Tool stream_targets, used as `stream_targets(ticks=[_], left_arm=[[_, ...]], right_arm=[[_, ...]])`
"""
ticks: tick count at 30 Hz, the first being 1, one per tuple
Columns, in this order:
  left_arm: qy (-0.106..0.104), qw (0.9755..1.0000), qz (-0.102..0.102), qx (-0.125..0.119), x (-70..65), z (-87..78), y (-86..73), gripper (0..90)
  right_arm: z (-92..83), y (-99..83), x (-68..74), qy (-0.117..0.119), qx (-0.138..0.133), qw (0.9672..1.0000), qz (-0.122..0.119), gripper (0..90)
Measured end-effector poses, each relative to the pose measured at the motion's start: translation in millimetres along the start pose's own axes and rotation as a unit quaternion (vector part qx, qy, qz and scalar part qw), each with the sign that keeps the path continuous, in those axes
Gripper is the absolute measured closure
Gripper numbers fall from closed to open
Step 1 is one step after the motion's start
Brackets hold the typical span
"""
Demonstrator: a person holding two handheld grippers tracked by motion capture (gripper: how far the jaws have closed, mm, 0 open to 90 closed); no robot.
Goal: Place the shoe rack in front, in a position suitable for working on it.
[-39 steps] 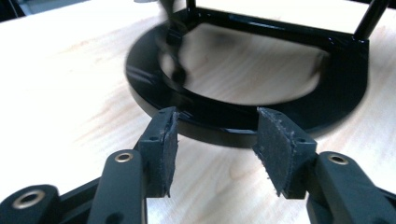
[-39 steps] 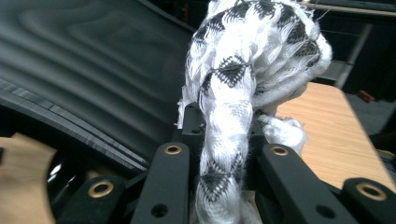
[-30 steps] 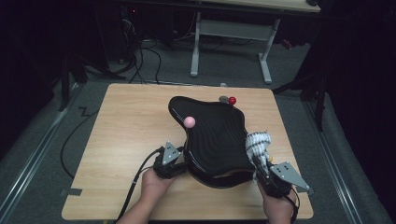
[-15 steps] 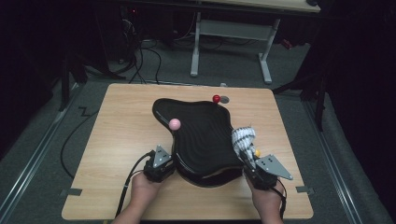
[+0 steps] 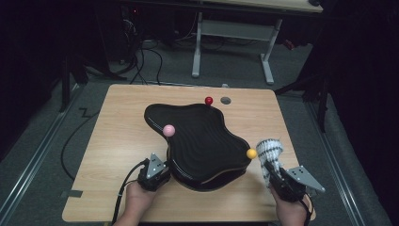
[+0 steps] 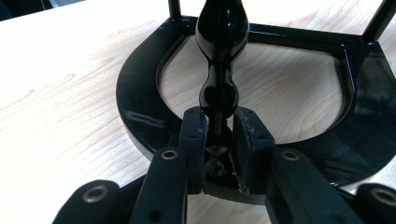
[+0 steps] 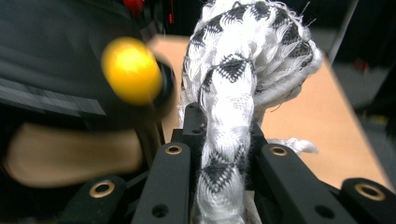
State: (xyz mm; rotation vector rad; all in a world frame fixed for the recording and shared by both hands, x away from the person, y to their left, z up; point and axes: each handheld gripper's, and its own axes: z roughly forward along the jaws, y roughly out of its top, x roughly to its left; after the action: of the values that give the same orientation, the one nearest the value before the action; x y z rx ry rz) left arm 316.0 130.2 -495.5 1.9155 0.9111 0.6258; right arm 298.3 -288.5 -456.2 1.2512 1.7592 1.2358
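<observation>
A glossy black stand with a wavy ribbed top (image 5: pixel 202 141) sits mid-table, carrying a pink ball (image 5: pixel 169 130), a red ball (image 5: pixel 209 100) and a yellow ball (image 5: pixel 251 153) at its edges. My left gripper (image 5: pixel 163 170) is at its near-left side. In the left gripper view, that gripper (image 6: pixel 219 135) is shut on a turned black spindle (image 6: pixel 219 46) above the stand's base ring (image 6: pixel 140 107). My right gripper (image 5: pixel 269 168) is shut on a bunched white-and-black cloth (image 5: pixel 269 148), close to the yellow ball. The right gripper view shows that gripper (image 7: pixel 224 126), the cloth (image 7: pixel 247 51) and the ball (image 7: pixel 132 70).
The wooden table (image 5: pixel 117 122) has bare room to the left and behind the stand. A grey round spot (image 5: pixel 226 100) lies beside the red ball. A strip of tape (image 5: pixel 72 193) marks the front-left corner. Beyond stand a white desk frame (image 5: pixel 197 47) and floor cables (image 5: pixel 141 52).
The black stand has shifted left and turned, so the yellow ball now shows at its right edge. The right gripper and cloth have drawn right, off the top's edge. The left hand followed the stand.
</observation>
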Motion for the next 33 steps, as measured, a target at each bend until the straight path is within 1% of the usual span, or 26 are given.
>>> stream_targets(ticks=[1,2,3,4,5,6,7,8,10,12,13,14,15,17,19,20,21,22,23,24,26,27,28,30,32,33], left_arm=[[0.0,1.0,0.0,0.0,0.0,0.0,0.0,74.6],[0.0,1.0,0.0,0.0,-0.1,0.0,0.0,74.6],[0.001,1.0,0.0,0.0,-0.3,0.1,0.0,74.6],[0.002,1.0,0.002,0.0,-0.5,0.0,0.1,74.5],[0.002,1.0,0.002,0.0,-0.7,0.0,0.1,74.5],[0.002,1.0,0.003,0.0,-0.8,0.1,0.1,74.6],[0.002,1.0,0.003,0.0,-0.8,0.1,0.1,74.6],[0.002,1.0,0.003,0.0,-0.6,0.2,0.1,74.6],[0.001,1.0,0.003,0.0,-0.5,0.2,0.1,74.6],[0.002,1.0,0.003,0.0,-0.7,0.2,0.1,74.6],[0.002,1.0,0.003,0.0,-0.7,0.2,0.1,74.6],[0.004,1.0,0.002,0.0,-1.3,0.5,0.1,74.6],[0.004,1.0,0.002,0.0,-1.3,0.5,0.1,74.6],[0.004,1.0,0.003,-0.001,-2.2,1.6,0.5,74.6],[0.004,1.0,0.006,0.0,-2.4,2.0,0.9,74.6],[0.004,1.0,0.007,-0.001,-2.7,2.5,1.0,74.6],[0.003,1.0,0.008,-0.001,-2.6,2.8,1.1,74.6],[0.003,1.0,0.008,-0.001,-2.4,2.9,1.1,74.6],[0.003,1.0,0.008,-0.001,-2.4,2.9,1.1,74.6],[0.002,1.0,0.008,-0.001,-2.3,2.9,1.1,74.6],[0.004,1.0,0.009,-0.001,-2.7,2.8,1.1,74.6],[0.004,1.0,0.009,-0.001,-2.7,2.8,1.1,74.6],[0.005,0.9999,0.009,-0.001,-2.8,2.8,1.1,74.6],[0.004,1.0,0.009,-0.001,-2.7,2.8,1.0,74.6],[0.005,0.9999,0.009,-0.001,-2.9,2.8,1.0,74.6],[0.004,0.9999,0.01,-0.001,-2.8,2.9,1.2,74.6]], right_arm=[[0.0,0.0,0.0,0.0,0.0,1.0,0.0,79.8],[4.8,-5.2,-1.8,0.008,0.014,0.9998,0.008,79.8],[9.7,-9.6,-1.9,0.021,0.027,0.9993,0.014,79.8],[16.3,-15.4,2.3,0.039,0.042,0.9982,0.015,79.8],[17.3,-16.0,5.9,0.046,0.044,0.9979,0.011,79.8],[17.2,-15.4,9.4,0.054,0.041,0.9977,0.007,79.8],[17.2,-15.4,9.4,0.054,0.041,0.9977,0.007,79.8],[15.0,-13.3,16.9,0.064,0.036,0.9973,-0.002,79.8],[11.5,-11.3,25.3,0.074,0.03,0.9967,-0.013,79.8],[7.8,-9.2,32.3,0.08,0.024,0.9963,-0.022,79.8],[7.8,-9.2,32.3,0.08,0.024,0.9963,-0.022,79.8],[3.4,-6.8,39.0,0.083,0.017,0.9959,-0.032,79.8],[3.4,-6.8,39.0,0.083,0.017,0.9959,-0.032,79.8],[-2.3,-2.9,46.0,0.096,0.0,0.9945,-0.041,79.9],[-4.3,-1.3,49.5,0.1,-0.006,0.9939,-0.045,79.9],[-6.5,0.4,53.0,0.106,-0.013,0.9931,-0.049,79.9],[-10.1,4.1,62.0,0.123,-0.026,0.9905,-0.055,79.9],[-10.9,5.9,67.4,0.132,-0.031,0.9888,-0.062,79.8],[-10.9,5.9,67.4,0.132,-0.031,0.9888,-0.062,79.8],[-12.8,9.2,78.6,0.155,-0.043,0.9845,-0.07,79.9],[-15.4,12.3,88.8,0.173,-0.055,0.9802,-0.079,79.8],[-15.4,12.3,88.8,0.173,-0.055,0.9802,-0.079,79.8],[-17.0,13.6,93.1,0.182,-0.06,0.9781,-0.081,79.8],[-19.0,15.1,98.5,0.19,-0.066,0.9759,-0.083,79.8],[-18.1,14.7,98.3,0.191,-0.068,0.9757,-0.084,79.8],[-16.1,13.5,94.4,0.185,-0.063,0.9775,-0.079,79.8]])
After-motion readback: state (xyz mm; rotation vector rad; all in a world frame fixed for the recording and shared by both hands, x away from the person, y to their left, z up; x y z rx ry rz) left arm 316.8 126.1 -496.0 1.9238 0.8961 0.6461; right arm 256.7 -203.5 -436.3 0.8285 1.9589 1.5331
